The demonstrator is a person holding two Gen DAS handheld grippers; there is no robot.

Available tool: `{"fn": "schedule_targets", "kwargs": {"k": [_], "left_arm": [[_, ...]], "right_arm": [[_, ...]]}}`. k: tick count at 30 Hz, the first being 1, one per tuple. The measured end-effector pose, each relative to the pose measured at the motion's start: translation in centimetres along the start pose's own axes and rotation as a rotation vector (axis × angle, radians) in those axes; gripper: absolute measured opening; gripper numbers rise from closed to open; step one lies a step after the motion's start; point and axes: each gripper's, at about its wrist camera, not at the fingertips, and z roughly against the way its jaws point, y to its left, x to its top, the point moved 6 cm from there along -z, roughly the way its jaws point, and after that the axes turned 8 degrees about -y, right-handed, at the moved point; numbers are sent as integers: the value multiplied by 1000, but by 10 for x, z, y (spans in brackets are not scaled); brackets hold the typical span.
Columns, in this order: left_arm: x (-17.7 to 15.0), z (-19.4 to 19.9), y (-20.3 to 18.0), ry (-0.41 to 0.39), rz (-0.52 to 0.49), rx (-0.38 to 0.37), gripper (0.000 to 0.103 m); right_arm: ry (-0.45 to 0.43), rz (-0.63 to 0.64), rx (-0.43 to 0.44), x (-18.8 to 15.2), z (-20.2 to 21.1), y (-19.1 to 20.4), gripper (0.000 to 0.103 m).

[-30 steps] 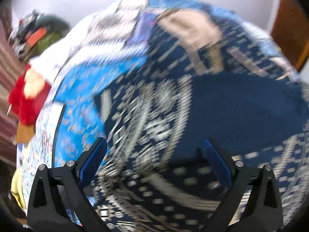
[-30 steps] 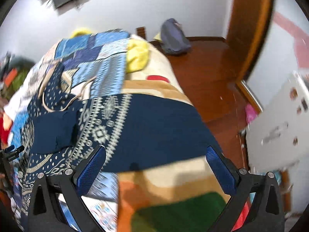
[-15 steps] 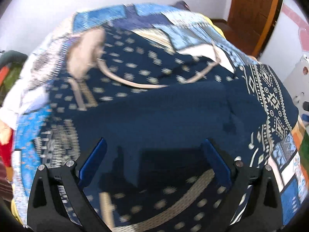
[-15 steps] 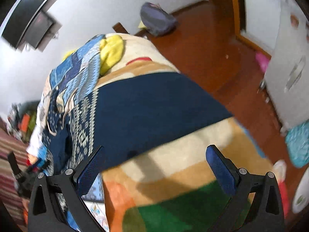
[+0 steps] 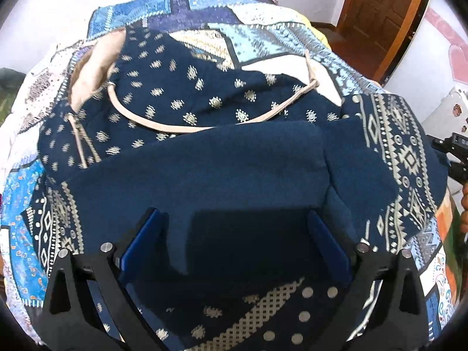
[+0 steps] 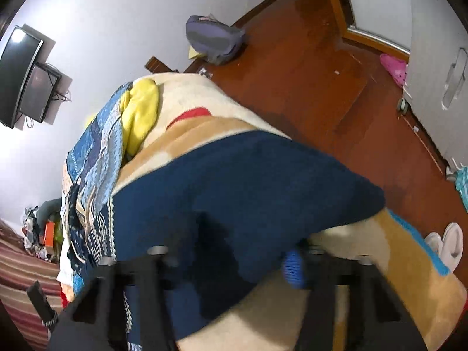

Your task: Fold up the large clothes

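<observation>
A large navy garment point(image 5: 222, 169) with cream patterned borders and a beige neckline lies spread on the bed. Its plain navy end point(image 6: 234, 181) hangs toward the bed's edge in the right wrist view. My left gripper point(image 5: 234, 245) is open just above the navy cloth, holding nothing. My right gripper point(image 6: 231, 260) is blurred and low over the navy end, its jaws narrower than before; one blue pad point(image 6: 292, 266) shows at the cloth's edge. Whether it grips the cloth is unclear.
A blue patchwork quilt point(image 5: 181, 8) and a tan, cream and orange blanket point(image 6: 365, 263) cover the bed. A yellow cloth point(image 6: 140, 114), a grey backpack point(image 6: 213, 35), the red wooden floor point(image 6: 321, 87), white slippers point(image 6: 447, 242) and a wall TV point(image 6: 17, 70) are around.
The left gripper swung right, then settled over the garment's plain navy middle. The right gripper dropped close to the navy end and its jaws narrowed.
</observation>
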Motion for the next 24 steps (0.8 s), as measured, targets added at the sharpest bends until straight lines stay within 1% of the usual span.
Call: {"fn": "schedule_targets", "kwargs": {"k": [1, 2, 4, 7, 8, 12, 14, 16, 18, 22, 24], "left_arm": [[0, 7, 1, -13, -2, 5, 101], [1, 12, 2, -24, -3, 7, 101], [4, 27, 5, -54, -5, 13, 101], [8, 55, 11, -117, -3, 21, 101], [10, 66, 15, -140, -3, 25, 101], [17, 107, 28, -238, -20, 65, 101], [19, 127, 35, -291, -33, 88, 101], [21, 143, 40, -328, -39, 103, 101], [18, 159, 47, -353, -42, 102, 101], [5, 182, 68, -387, -28, 110, 102], [-3, 187, 83, -390, -14, 130, 102]], "right_arm": [[0, -5, 8, 2, 1, 2, 23], [-4, -6, 9, 4, 2, 4, 19], [-23, 10, -2, 9, 10, 13, 17], [-78, 66, 36, 16, 33, 42, 15], [-96, 93, 51, 18, 42, 54, 12], [-167, 203, 141, 22, 80, 121, 12], [-166, 239, 209, 19, 93, 159, 12], [-159, 283, 271, 10, 101, 201, 11], [-149, 332, 303, -3, 104, 236, 11], [-82, 435, 376, -52, 97, 313, 11], [-55, 483, 392, -77, 91, 337, 11]]}}
